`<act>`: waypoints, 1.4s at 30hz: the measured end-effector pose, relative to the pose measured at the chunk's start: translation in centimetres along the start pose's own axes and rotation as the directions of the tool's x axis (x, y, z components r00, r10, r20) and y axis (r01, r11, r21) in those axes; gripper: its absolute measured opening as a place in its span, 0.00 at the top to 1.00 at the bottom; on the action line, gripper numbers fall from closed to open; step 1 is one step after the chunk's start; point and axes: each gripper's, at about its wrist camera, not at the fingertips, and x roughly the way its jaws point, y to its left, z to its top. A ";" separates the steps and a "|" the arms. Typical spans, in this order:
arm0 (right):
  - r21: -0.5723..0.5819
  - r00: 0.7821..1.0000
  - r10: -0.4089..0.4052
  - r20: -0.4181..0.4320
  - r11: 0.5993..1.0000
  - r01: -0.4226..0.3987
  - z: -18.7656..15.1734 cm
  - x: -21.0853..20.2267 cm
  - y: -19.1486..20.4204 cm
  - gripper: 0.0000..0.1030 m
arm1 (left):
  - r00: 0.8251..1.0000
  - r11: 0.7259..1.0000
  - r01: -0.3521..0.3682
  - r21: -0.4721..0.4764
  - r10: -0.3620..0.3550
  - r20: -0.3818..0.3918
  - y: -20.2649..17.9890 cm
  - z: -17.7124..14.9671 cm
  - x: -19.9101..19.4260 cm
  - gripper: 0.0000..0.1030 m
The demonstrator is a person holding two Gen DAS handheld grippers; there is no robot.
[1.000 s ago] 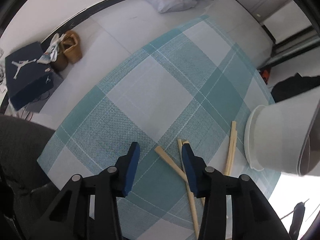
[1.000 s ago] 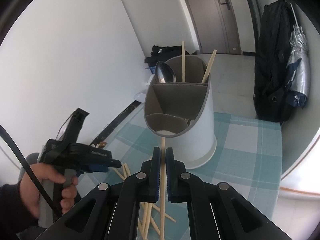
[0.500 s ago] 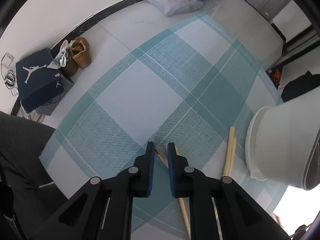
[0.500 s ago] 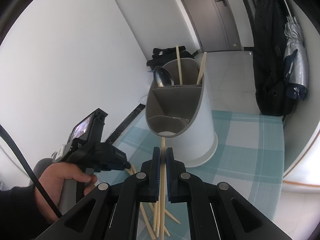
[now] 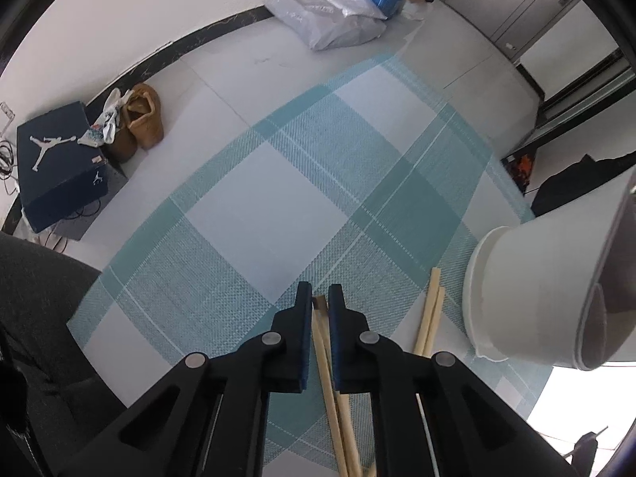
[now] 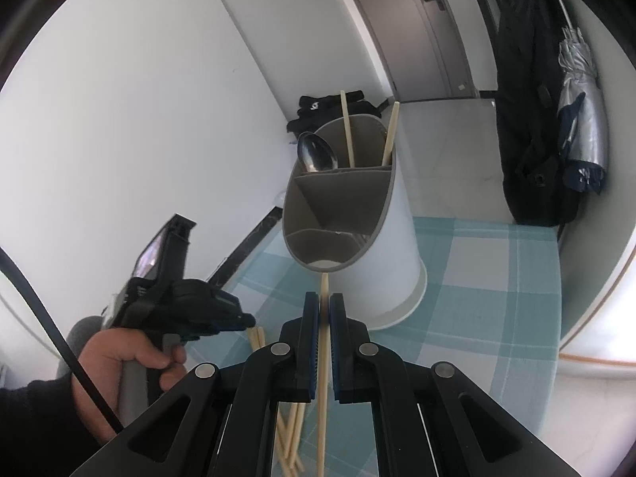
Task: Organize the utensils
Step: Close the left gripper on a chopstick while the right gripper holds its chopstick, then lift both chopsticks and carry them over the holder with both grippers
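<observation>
Chopsticks status: right gripper [image 6: 324, 304] has its blue pads pinched on one chopstick [image 6: 322, 361], which runs straight up the gap and pokes out past the fingertips toward the utensil holder [image 6: 391, 262]. Left gripper [image 5: 319, 298] points steeply down at the table, fingers closed to a narrow gap with two crossed chopsticks [image 5: 322, 342] in it; their top ends show between the pads, but I can't tell if the pads actually press both or if they're lifted off the mat.

Holder is a white cylinder with a grey divided insert, standing on the teal checked tablecloth [image 5: 254, 214]. Back compartment holds a metal spoon [image 6: 316, 155] and two upright chopsticks [image 6: 348, 131]; the near compartments look empty from here.

Another pair of chopsticks [image 5: 431, 310] lies flat on the cloth just beside the holder's base, right of the left gripper. Person's hand [image 6: 119, 361] wraps the left gripper's handle, seen from the right wrist view, with loose chopsticks [image 6: 256, 336] just past its fingertips.
</observation>
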 end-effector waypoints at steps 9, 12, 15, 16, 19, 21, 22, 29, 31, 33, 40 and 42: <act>-0.019 1.000 -0.023 0.009 1.000 0.023 -0.3 0.5 0.6 0.96 | 0.992 0.994 0.099 0.050 -0.102 0.078 -0.4 0.9 -2.2 0.96; -0.030 0.999 -0.037 0.024 0.999 0.038 -0.3 0.3 0.8 0.96 | 0.981 0.986 0.139 0.093 -0.150 0.121 -0.6 0.9 -3.6 0.96; -0.023 0.998 -0.045 0.044 0.999 0.046 -0.2 0.2 0.7 0.96 | 0.959 0.967 0.184 0.176 -0.216 0.184 -1.2 0.6 -5.7 0.97; -0.018 0.998 -0.047 0.051 0.999 0.048 -0.2 0.0 0.7 0.96 | 0.951 0.960 0.190 0.206 -0.232 0.203 -1.3 0.4 -6.3 0.97; 0.002 0.995 -0.055 0.081 0.998 0.055 -0.1 -0.4 0.5 0.96 | 0.928 0.933 0.212 0.292 -0.286 0.241 -1.9 -0.4 -7.7 0.97; 0.013 0.994 -0.061 0.091 0.998 0.061 -0.1 -0.6 0.5 0.96 | 0.904 0.908 0.222 0.356 -0.328 0.273 -2.0 -1.0 -8.7 0.97; 0.013 0.993 -0.066 0.095 0.998 0.065 -0.1 -0.6 0.6 0.96 | 0.896 0.900 0.213 0.380 -0.335 0.291 -2.0 -1.3 -9.2 0.97; 0.013 0.983 -0.117 0.142 0.993 0.117 -0.3 -1.6 1.8 0.96 | 0.855 0.836 0.244 0.491 -0.424 0.297 -1.9 -2.8 -11.1 0.97; 0.011 0.980 -0.129 0.153 0.992 0.129 -0.5 -1.8 2.3 0.96 | 0.849 0.819 0.255 0.514 -0.444 0.287 -1.9 -3.2 -11.6 0.97; -0.004 0.976 -0.149 0.160 0.988 0.152 -0.6 -2.0 3.0 0.96 | 0.841 0.804 0.262 0.534 -0.462 0.281 -1.8 -3.6 -12.3 0.97; 0.006 0.961 -0.201 0.192 0.979 0.203 -0.9 -3.0 4.5 0.96 | 0.826 0.763 0.245 0.598 -0.487 0.284 -1.5 -4.7 -14.0 0.97; 0.008 0.955 -0.215 0.206 0.976 0.218 -0.8 -3.5 5.0 0.96 | 0.823 0.756 0.235 0.611 -0.489 0.289 -1.3 -4.8 -14.4 0.97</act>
